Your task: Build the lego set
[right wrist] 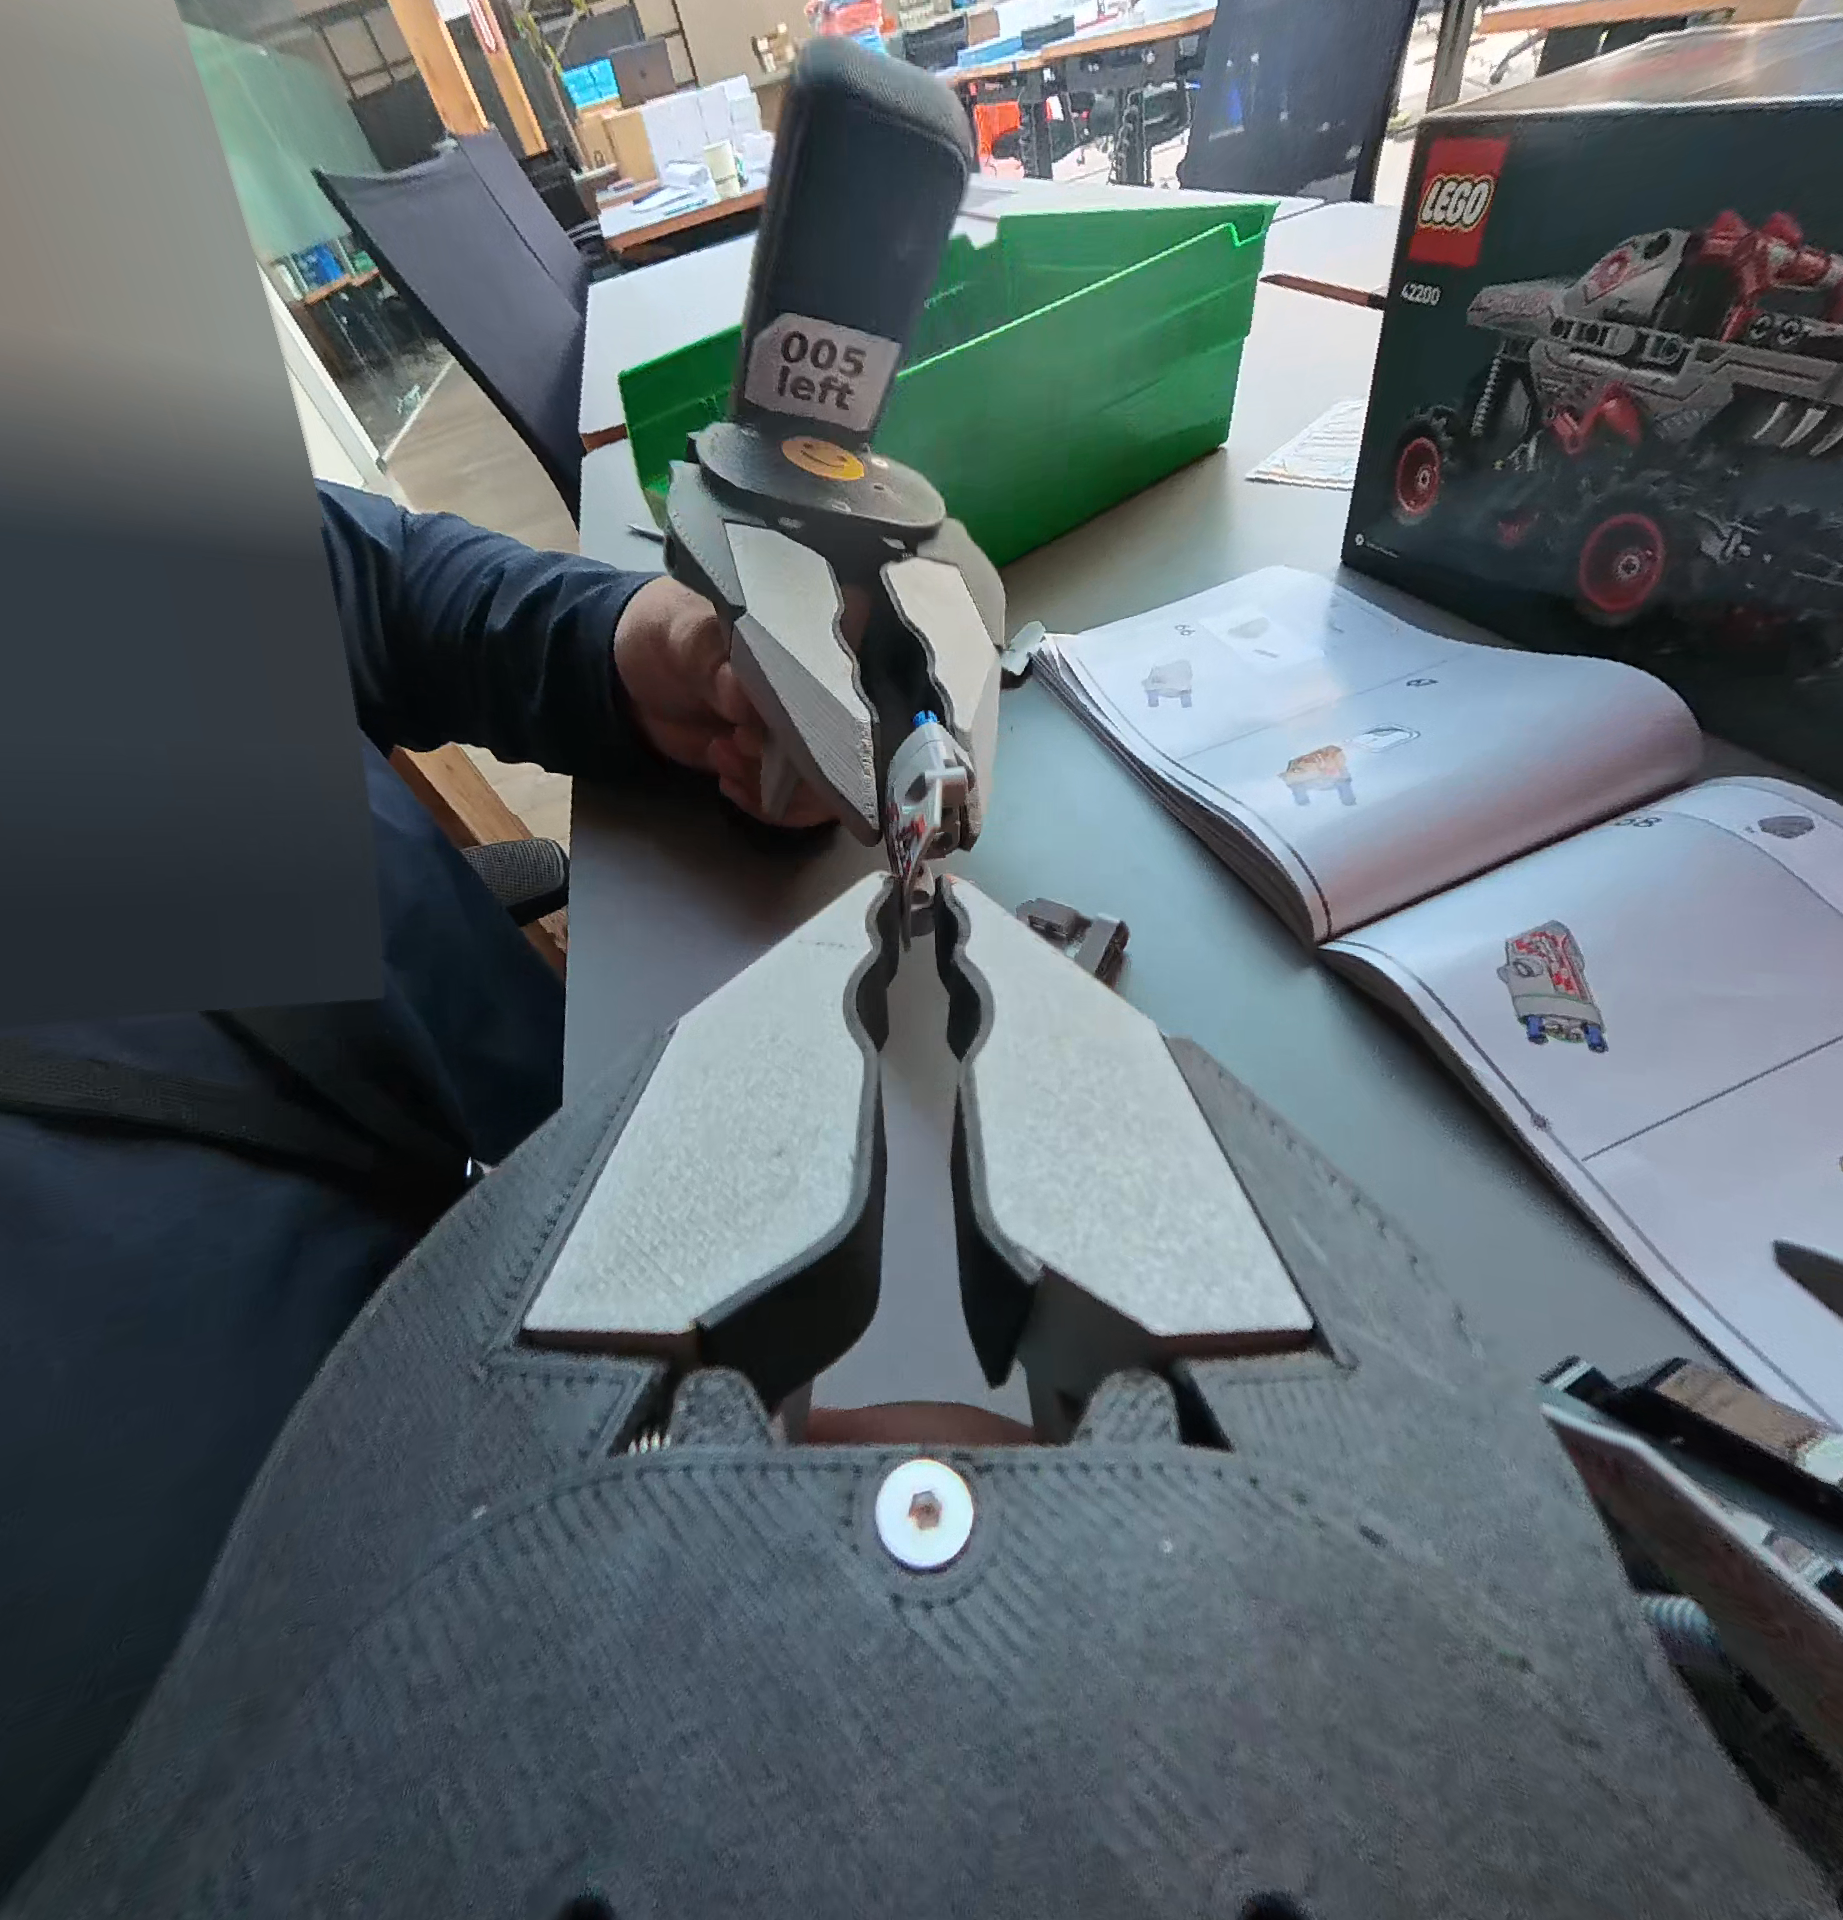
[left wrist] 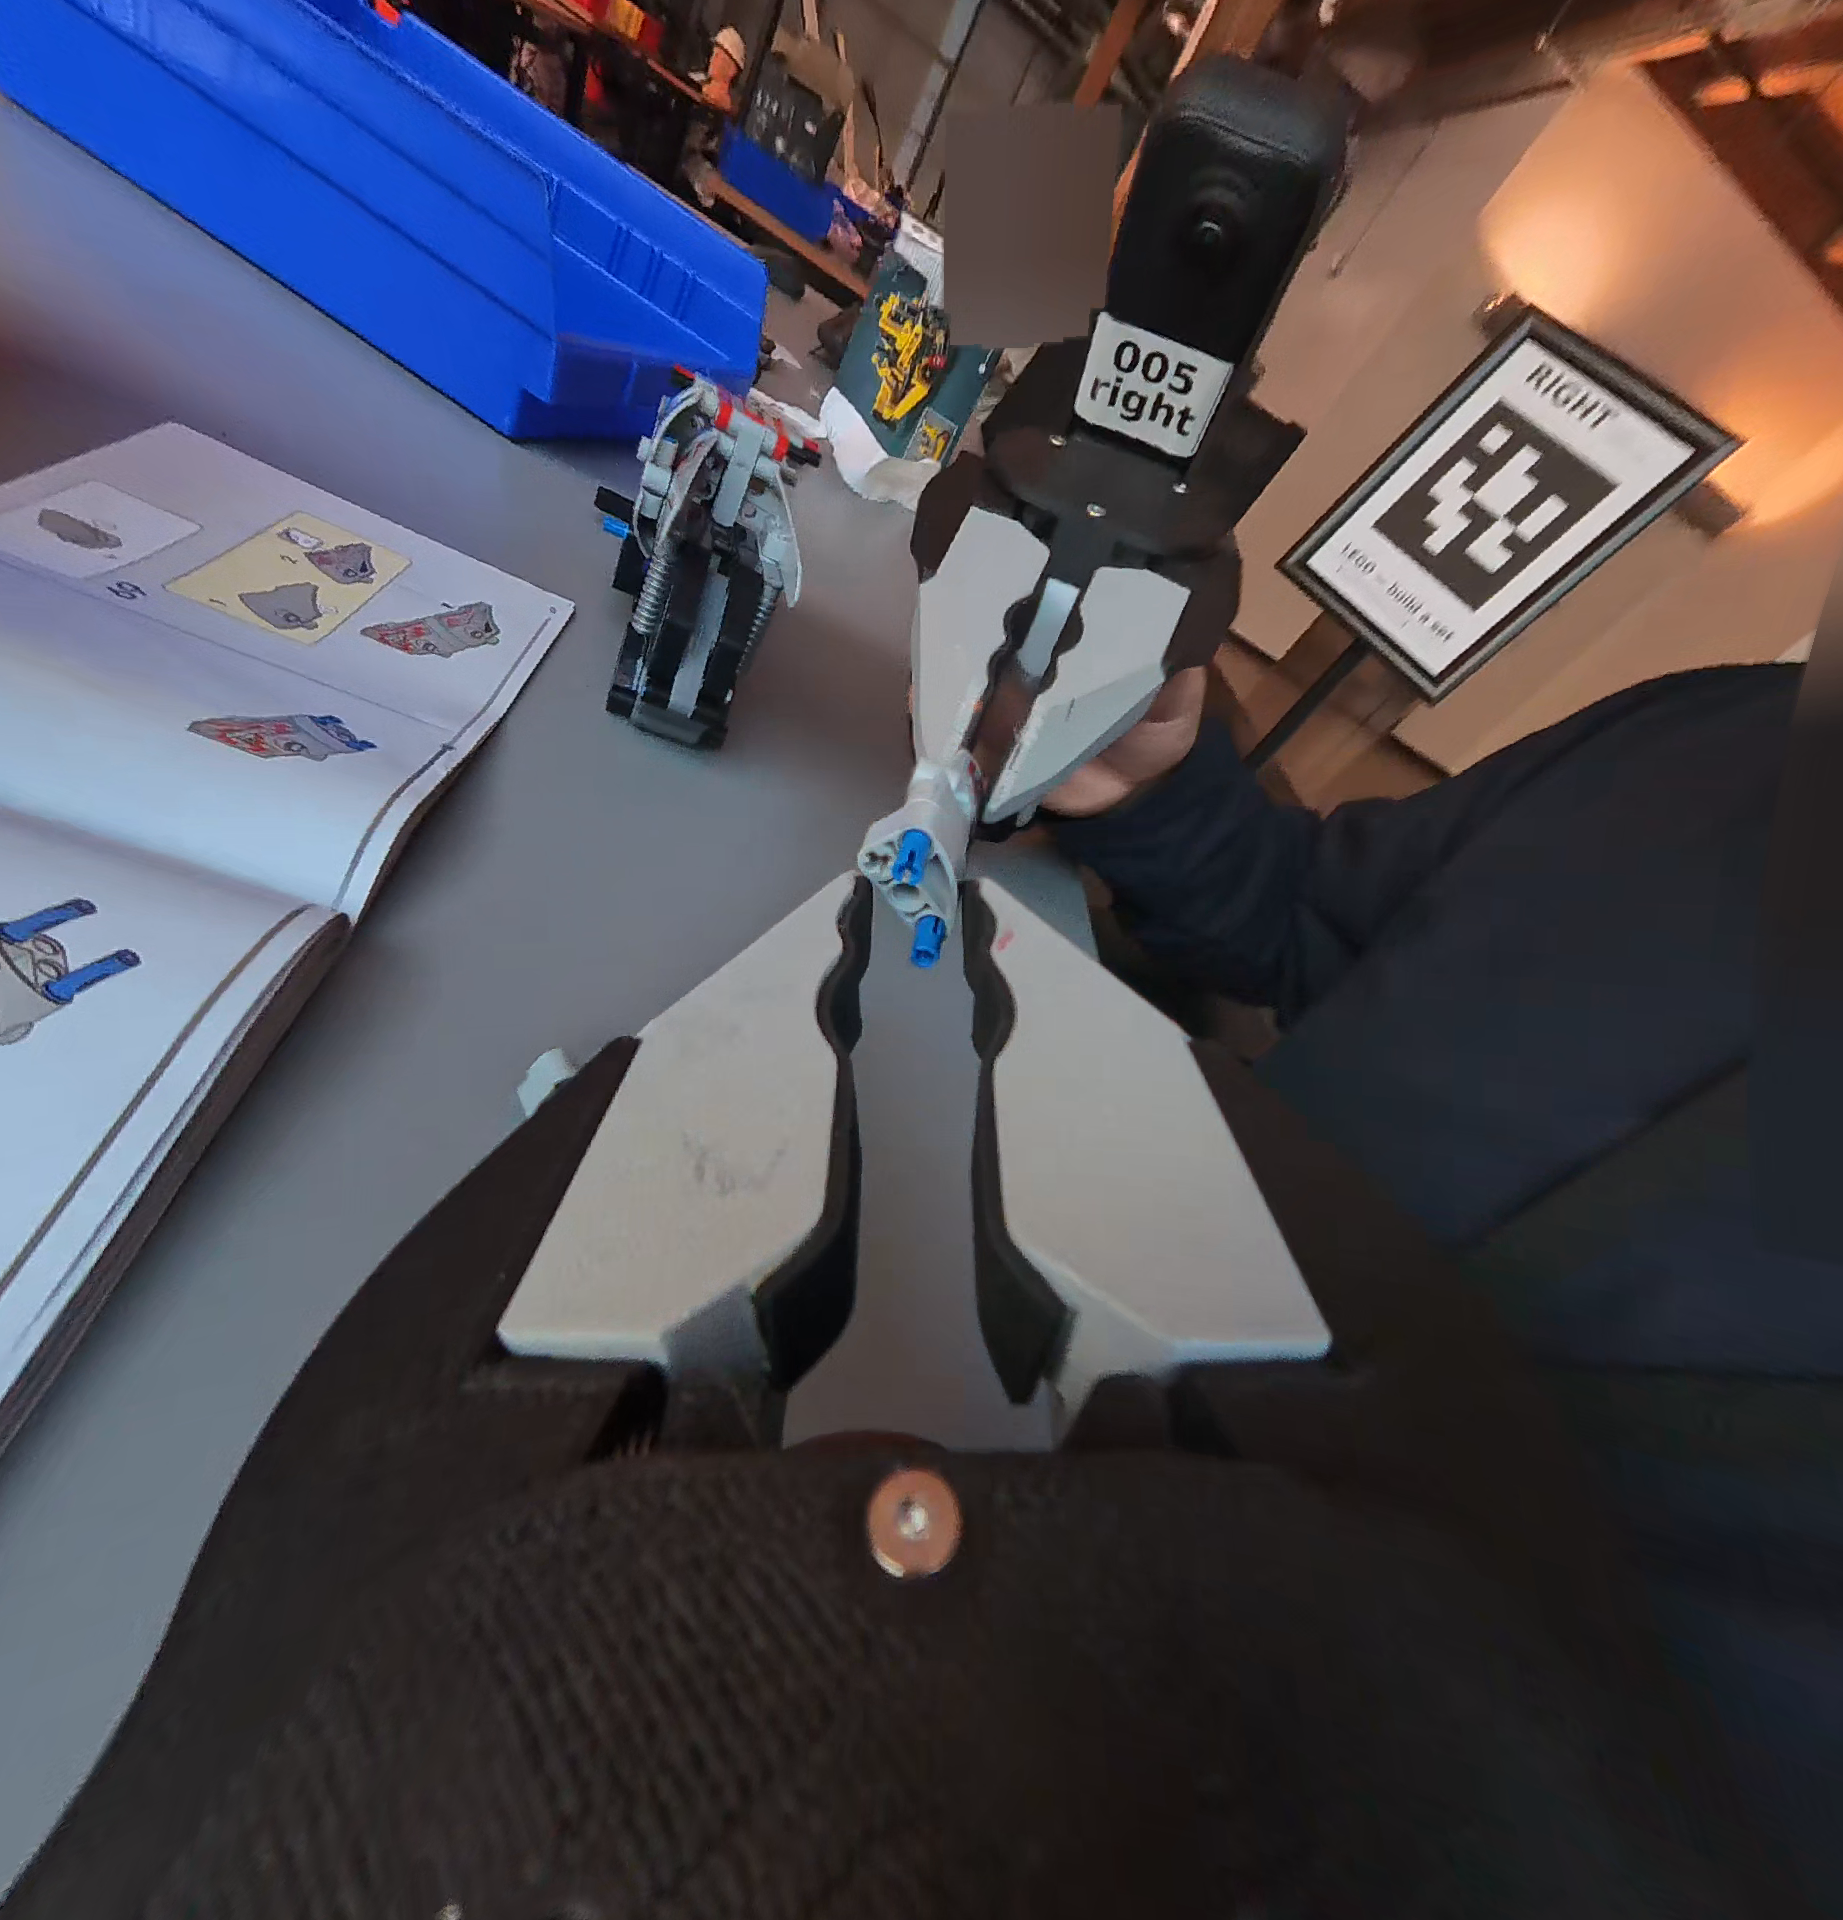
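Note:
A small grey Lego piece with red markings and two blue pins [left wrist: 909, 881] hangs in the air between the two grippers. My right gripper [right wrist: 917, 896] is shut on its narrow end [right wrist: 912, 847]; in the left wrist view it faces me [left wrist: 984, 774]. My left gripper [left wrist: 922, 899] has its jaws parted around the pinned end, touching on one side with a thin gap on the other. In the right wrist view the left gripper [right wrist: 922, 821] flanks the piece. A partly built grey, black and red model [left wrist: 704, 582] stands on the table beyond.
The open instruction booklet [left wrist: 221, 727] [right wrist: 1519, 935] lies on the grey table [left wrist: 543, 831]. There is a blue bin [left wrist: 377, 187], a green bin [right wrist: 1052, 364], the set's box [right wrist: 1623, 364], loose dark pieces [right wrist: 1078, 930] and a framed marker sign [left wrist: 1499, 499]. A person's sleeve [right wrist: 460, 623] is at the left. Both grippers' tips are close together, under 4 cm apart.

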